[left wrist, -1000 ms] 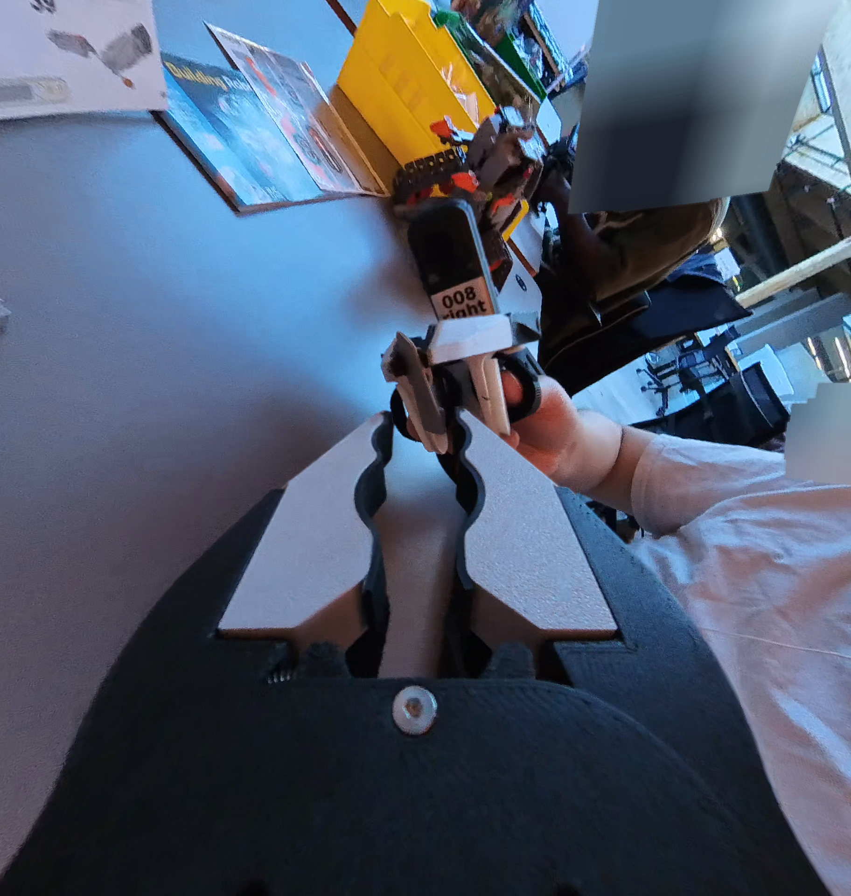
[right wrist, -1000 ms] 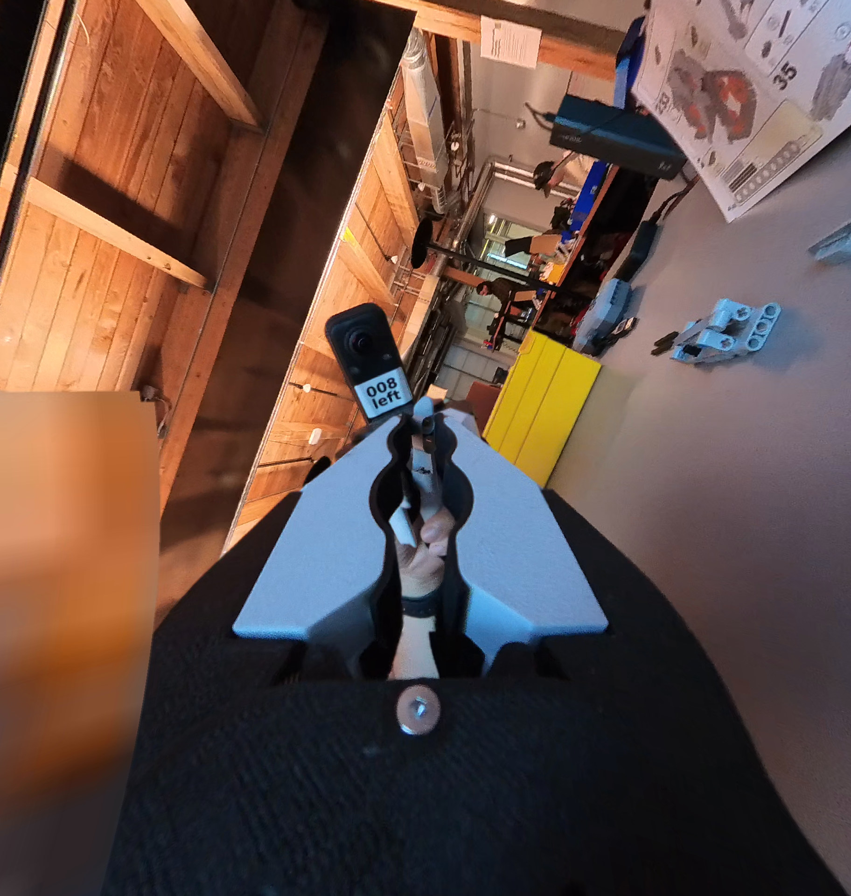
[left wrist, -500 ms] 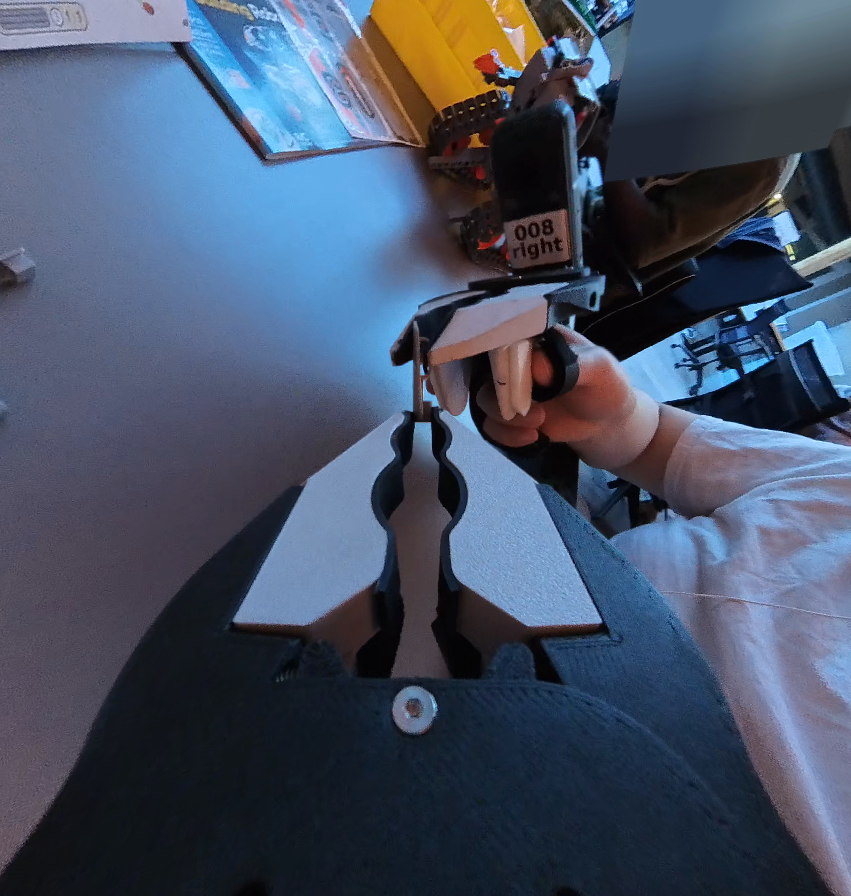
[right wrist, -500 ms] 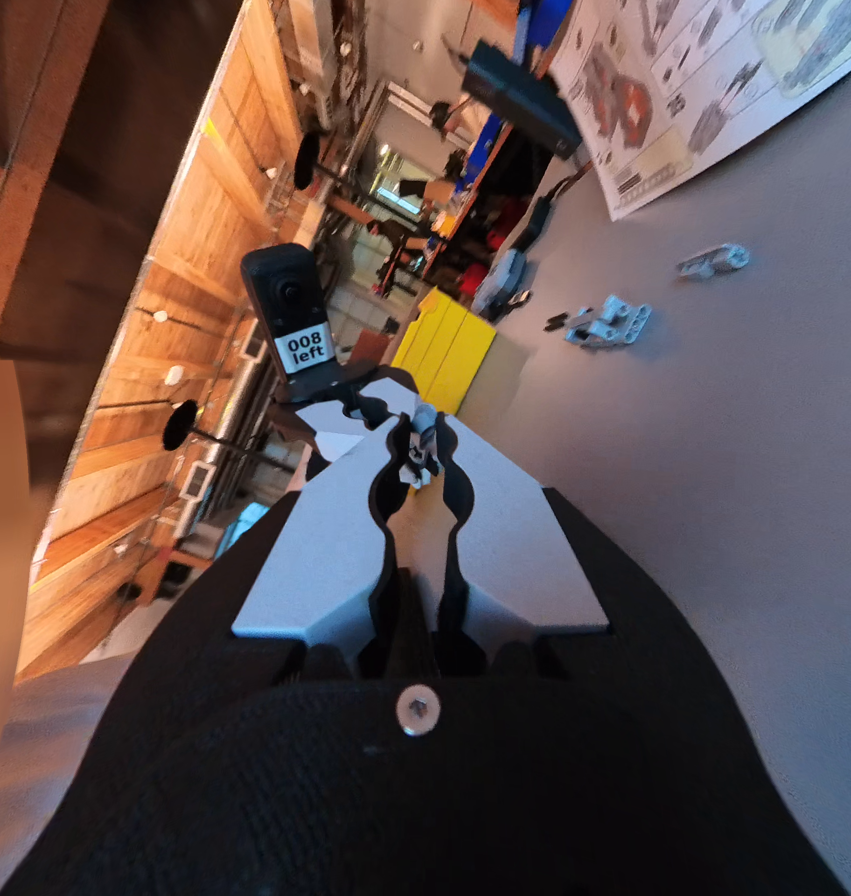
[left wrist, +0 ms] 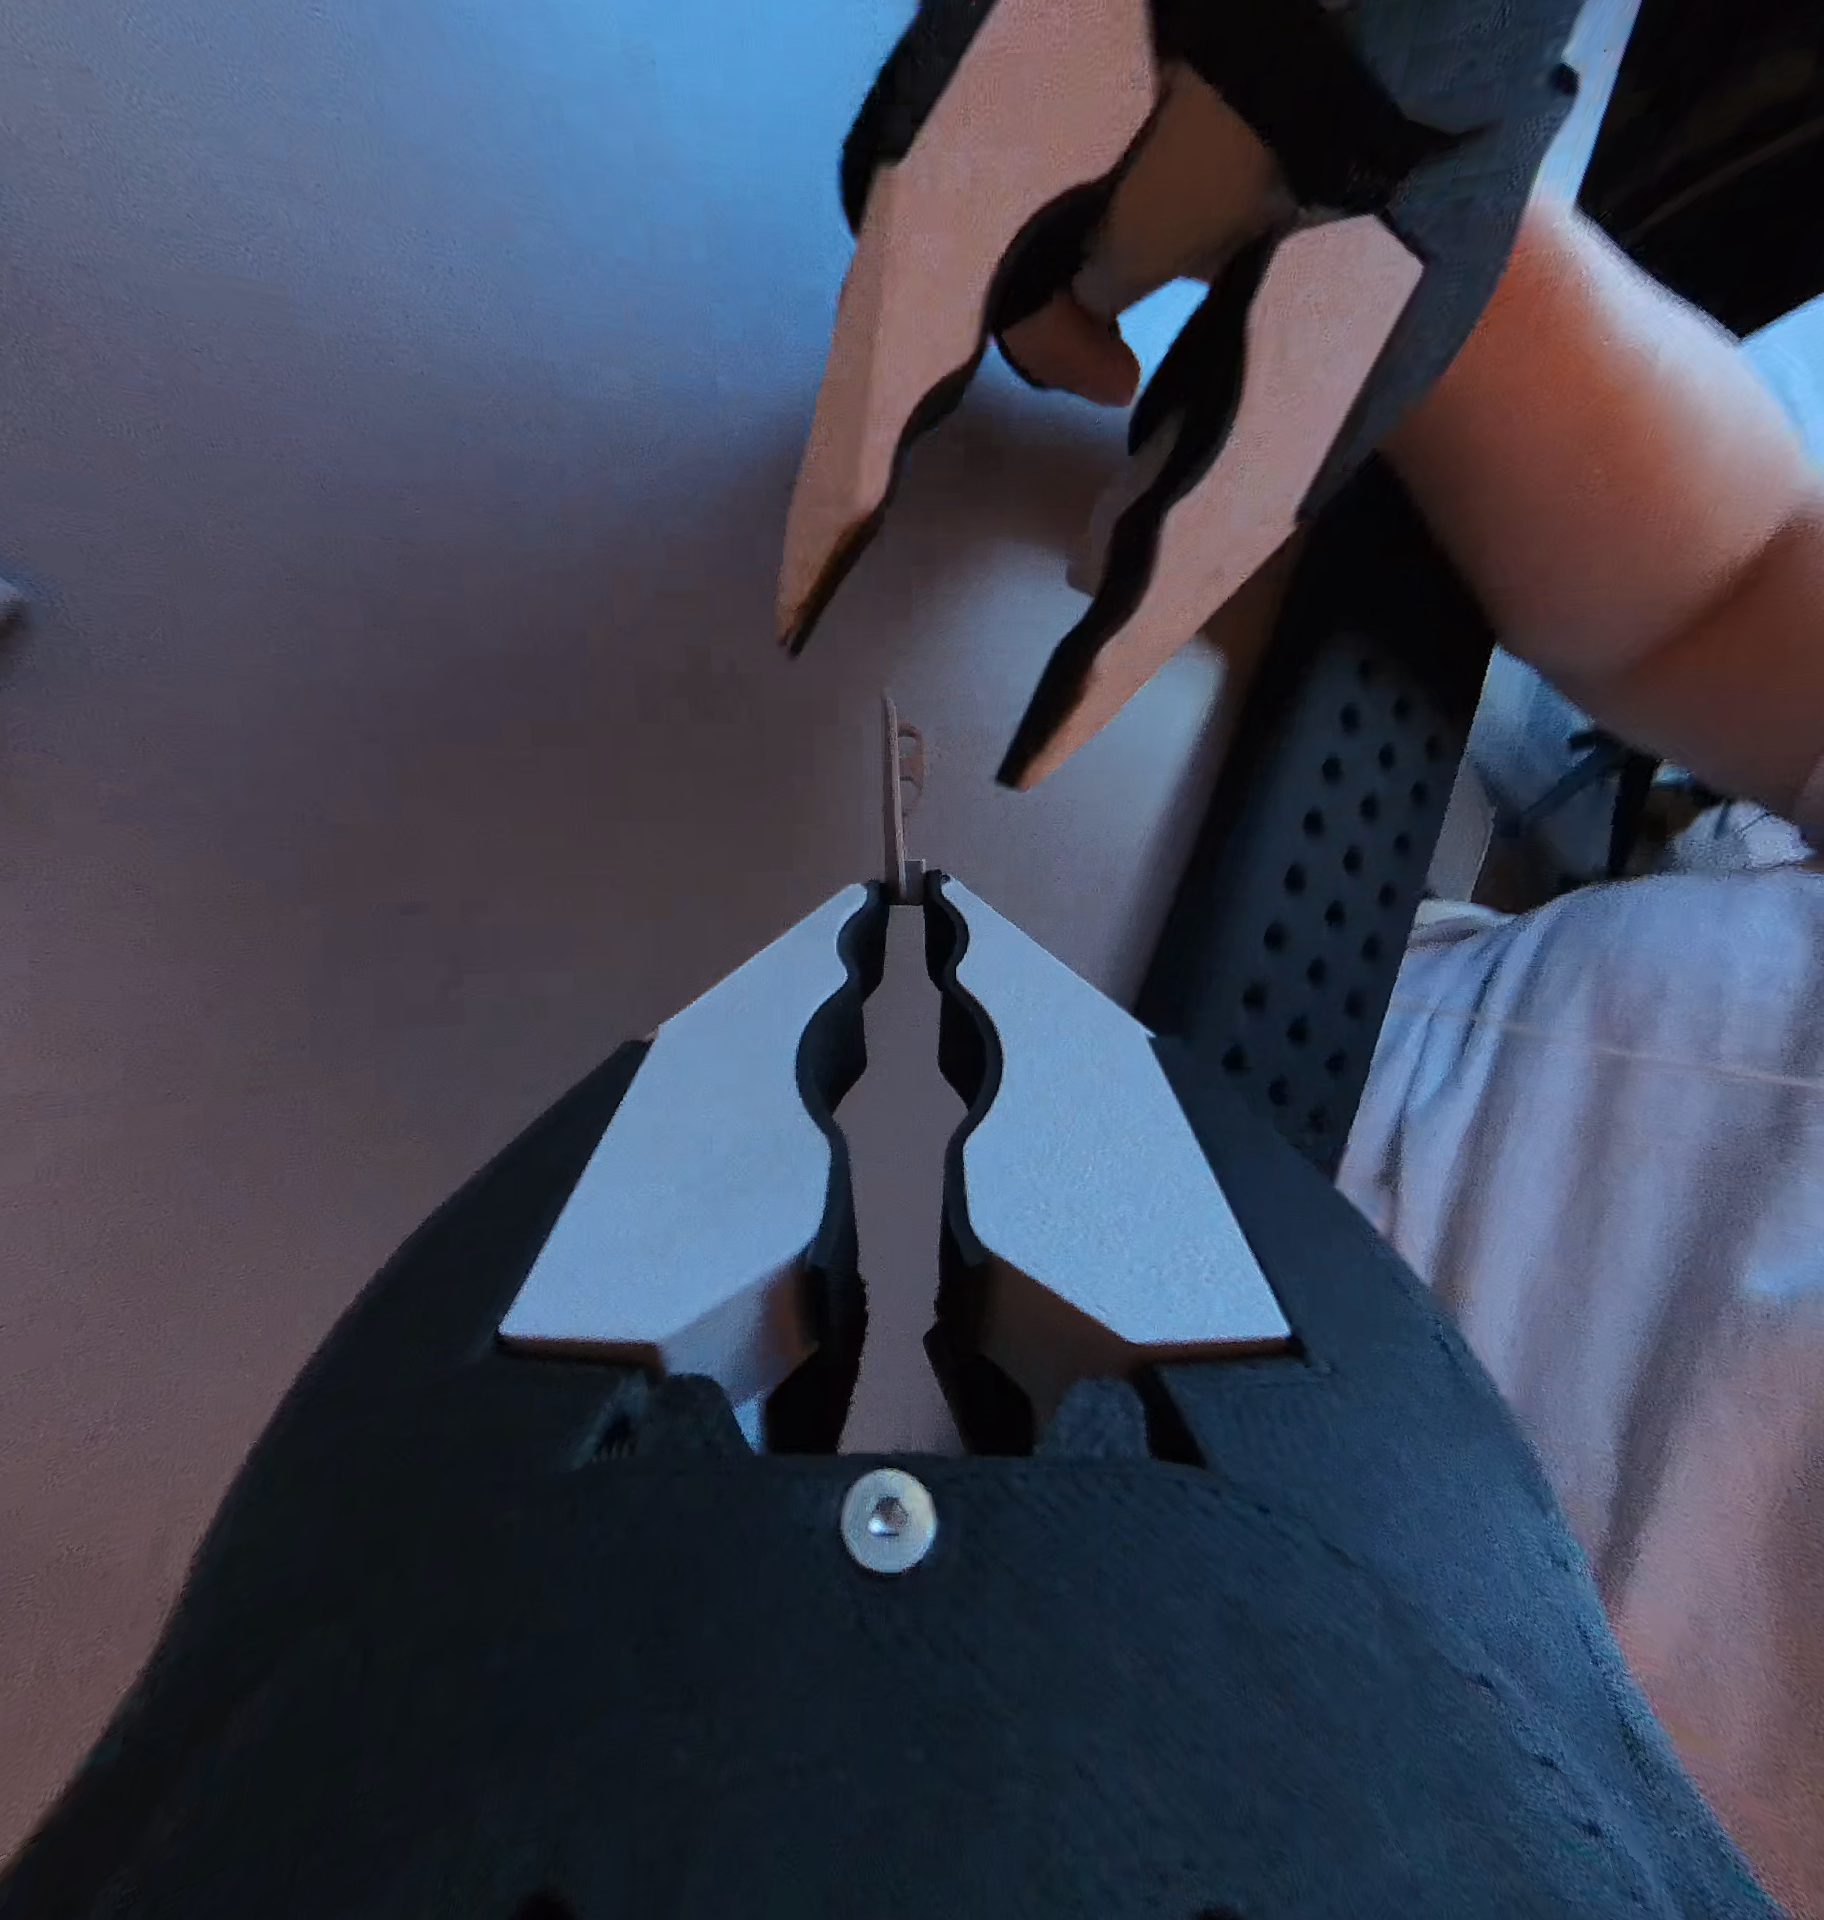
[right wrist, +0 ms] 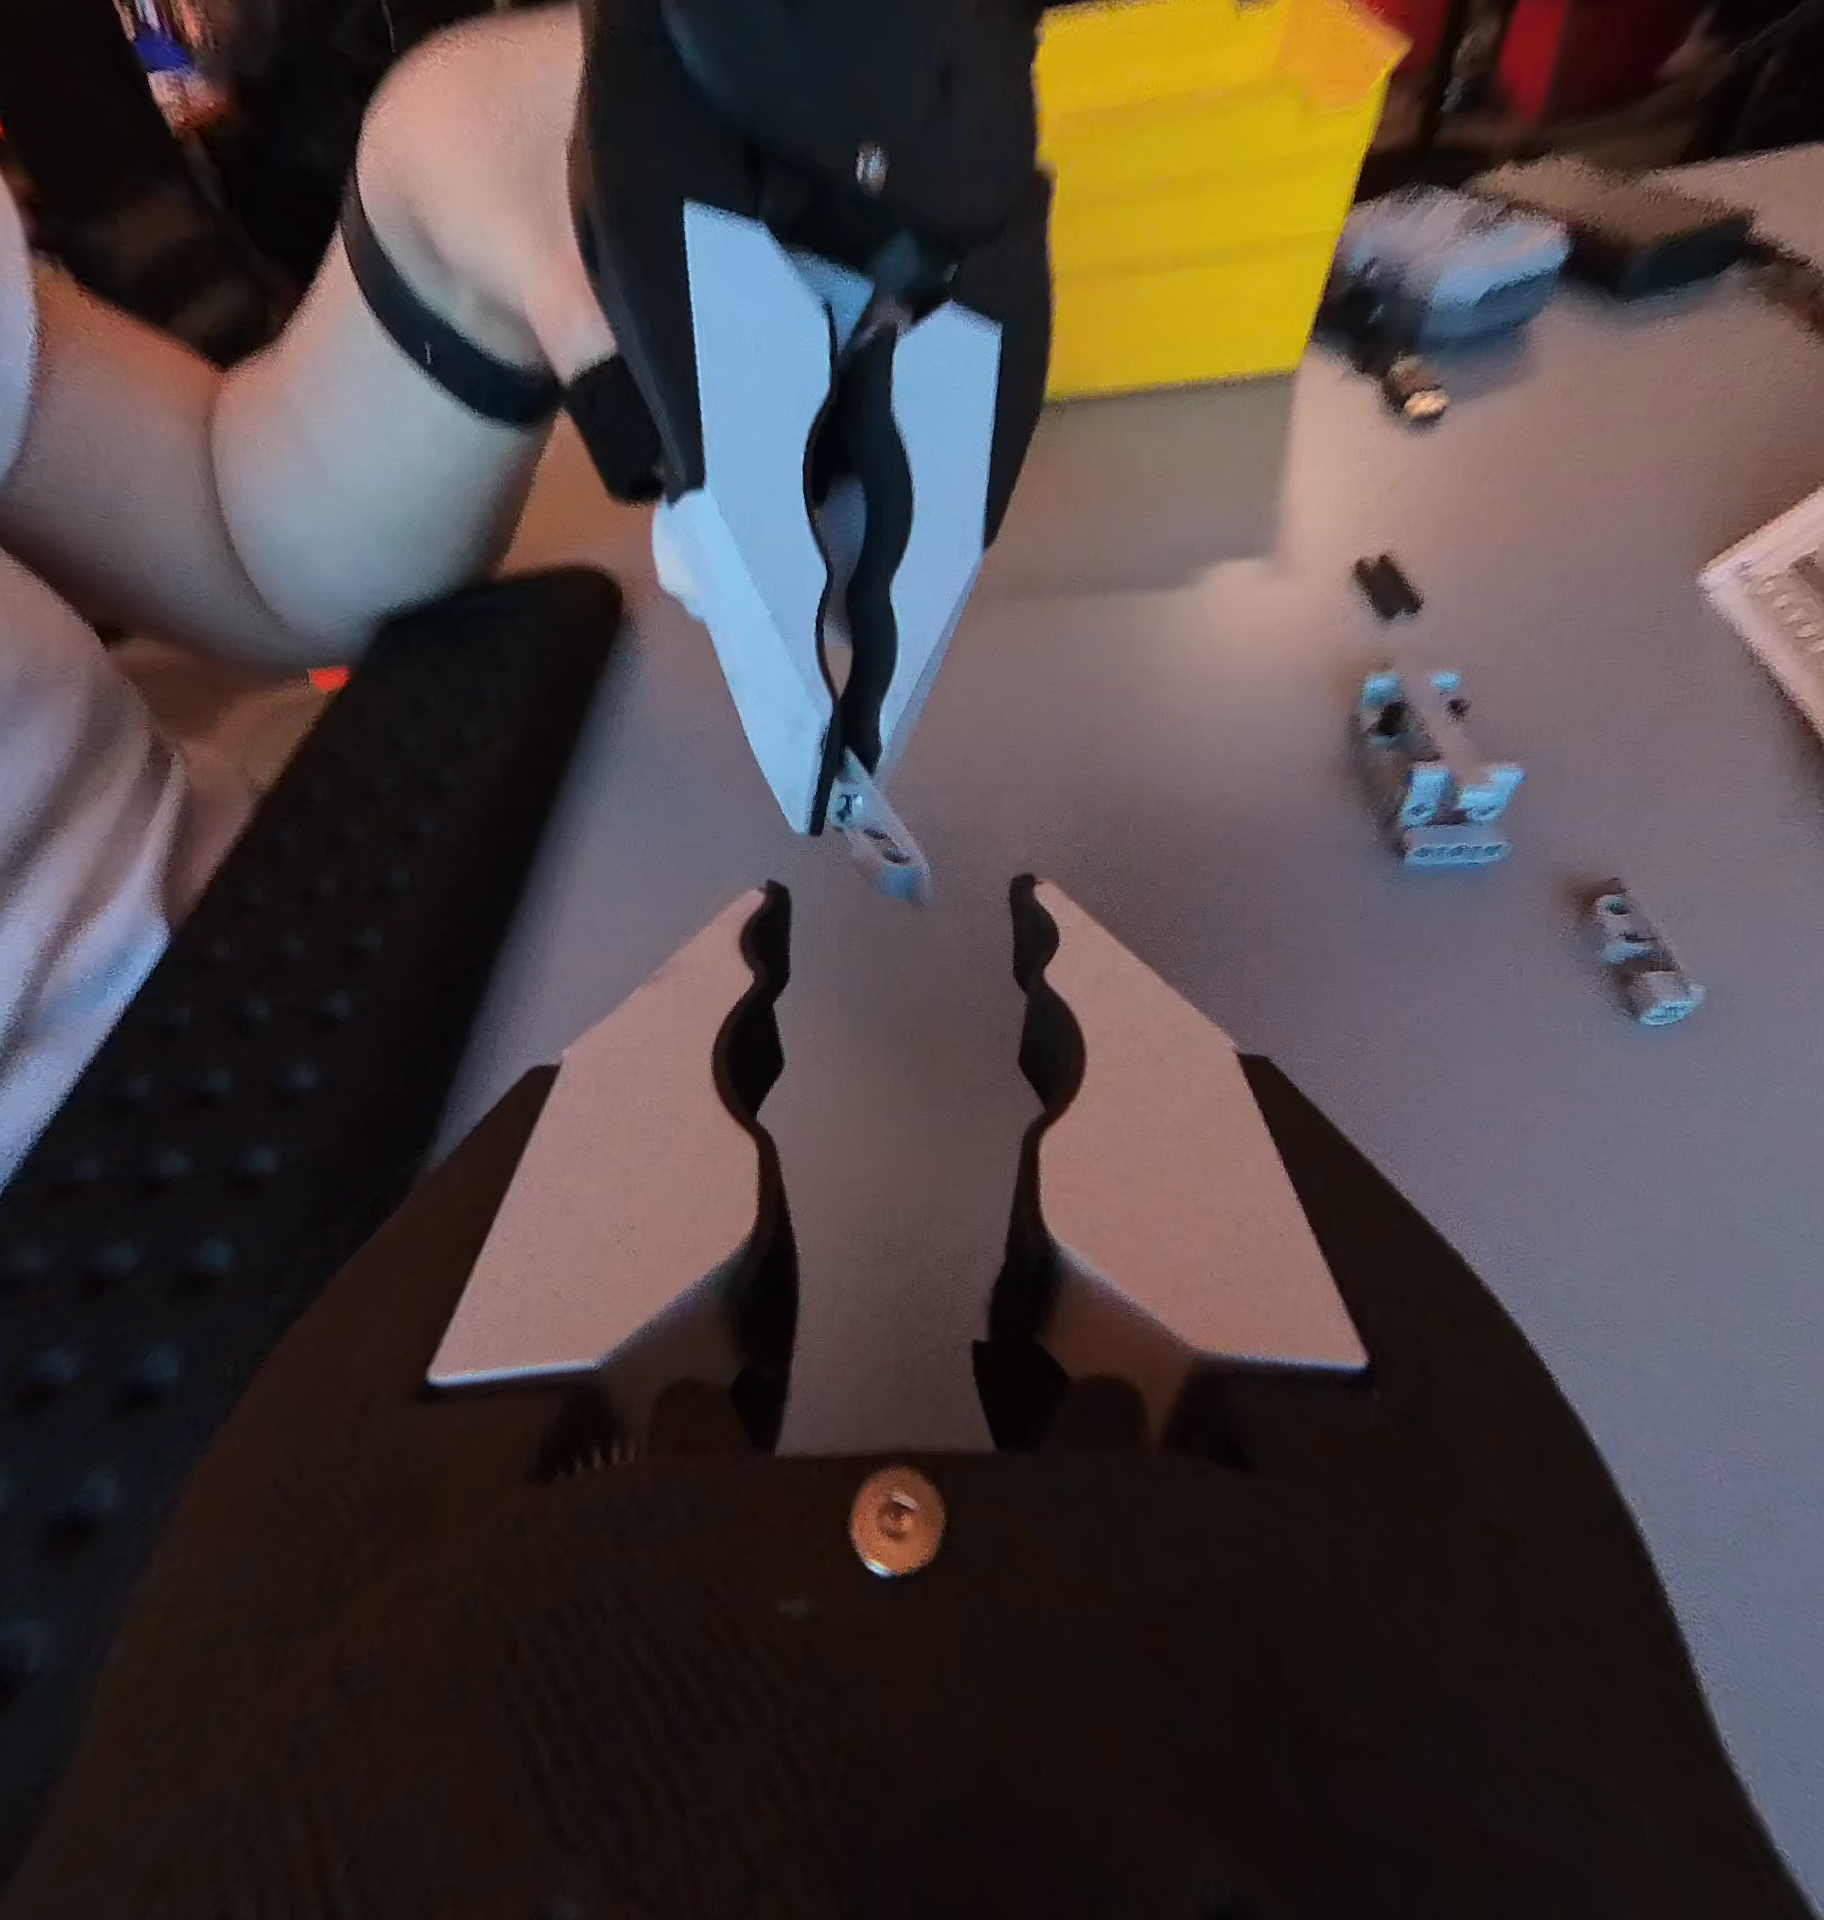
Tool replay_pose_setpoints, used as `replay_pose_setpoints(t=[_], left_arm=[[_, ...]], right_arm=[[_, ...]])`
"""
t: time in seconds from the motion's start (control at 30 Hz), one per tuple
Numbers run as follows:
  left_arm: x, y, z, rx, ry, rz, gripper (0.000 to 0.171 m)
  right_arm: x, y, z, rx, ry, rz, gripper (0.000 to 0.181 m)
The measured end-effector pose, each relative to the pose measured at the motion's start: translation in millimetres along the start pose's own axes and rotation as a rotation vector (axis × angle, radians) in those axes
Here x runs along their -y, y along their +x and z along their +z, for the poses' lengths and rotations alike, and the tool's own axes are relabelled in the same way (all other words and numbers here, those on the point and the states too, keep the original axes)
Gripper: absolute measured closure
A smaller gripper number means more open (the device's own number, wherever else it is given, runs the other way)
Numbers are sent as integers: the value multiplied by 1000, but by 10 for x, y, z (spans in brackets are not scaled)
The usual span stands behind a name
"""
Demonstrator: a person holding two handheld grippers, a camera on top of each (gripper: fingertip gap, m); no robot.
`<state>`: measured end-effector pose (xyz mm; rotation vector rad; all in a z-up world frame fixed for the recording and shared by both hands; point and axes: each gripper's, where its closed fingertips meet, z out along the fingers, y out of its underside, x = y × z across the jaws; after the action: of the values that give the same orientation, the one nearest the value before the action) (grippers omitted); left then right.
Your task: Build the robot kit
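Observation:
My left gripper [left wrist: 903, 888] is shut on a small thin grey building-toy piece [left wrist: 900, 790] that sticks out past its tips above the grey table [left wrist: 368, 727]. The same piece [right wrist: 882, 844] shows in the right wrist view, pinched at the tip of the left gripper [right wrist: 846, 800], which points down toward me. My right gripper [right wrist: 900, 899] is open and empty, its tips just below and either side of the piece without touching it. In the left wrist view the right gripper [left wrist: 903, 717] hangs open just above the piece.
Several small grey toy assemblies [right wrist: 1433, 774] and a smaller one [right wrist: 1640, 966] lie on the table to the right. A yellow bin [right wrist: 1188, 197] stands at the back. A black perforated panel [right wrist: 264, 987] lies at the left, and a printed instruction sheet [right wrist: 1812, 634] at the right edge. My left and right fingertips are right by each other. Both grippers' tips are roughly 15 centimetres from the black perforated panel [right wrist: 264, 987].
The right gripper has opened and let go of the grey piece, which stays in the left gripper. Both grippers have tipped down toward the table and now face each other closely.

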<state>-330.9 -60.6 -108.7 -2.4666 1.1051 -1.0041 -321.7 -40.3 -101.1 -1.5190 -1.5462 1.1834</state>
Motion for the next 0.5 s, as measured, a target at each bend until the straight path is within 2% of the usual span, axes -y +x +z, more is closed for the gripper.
replay_pose_setpoints(t=[0.07, 0.1, 0.2, 0.27, 0.37, 0.5], left_arm=[[-54, -27, 72, 46, -44, 62, 167], [-90, -19, 111, 58, -72, 93, 167], [-170, -25, 199, 93, -131, 157, 167], [-189, -12, 228, 88, -144, 175, 167], [-186, -31, 241, 90, -141, 187, 167], [-166, -40, 237, 50, -102, 203, 167]], right_arm=[[-120, -58, 72, 26, -64, -41, 162], [-146, -76, 90, 36, -78, -47, 168], [-136, -149, 89, 83, -69, -26, 167], [-140, -165, 71, 88, -75, -30, 173], [-101, -205, 71, 105, -65, -18, 181], [-171, -161, 92, 94, -91, 3, 181]])
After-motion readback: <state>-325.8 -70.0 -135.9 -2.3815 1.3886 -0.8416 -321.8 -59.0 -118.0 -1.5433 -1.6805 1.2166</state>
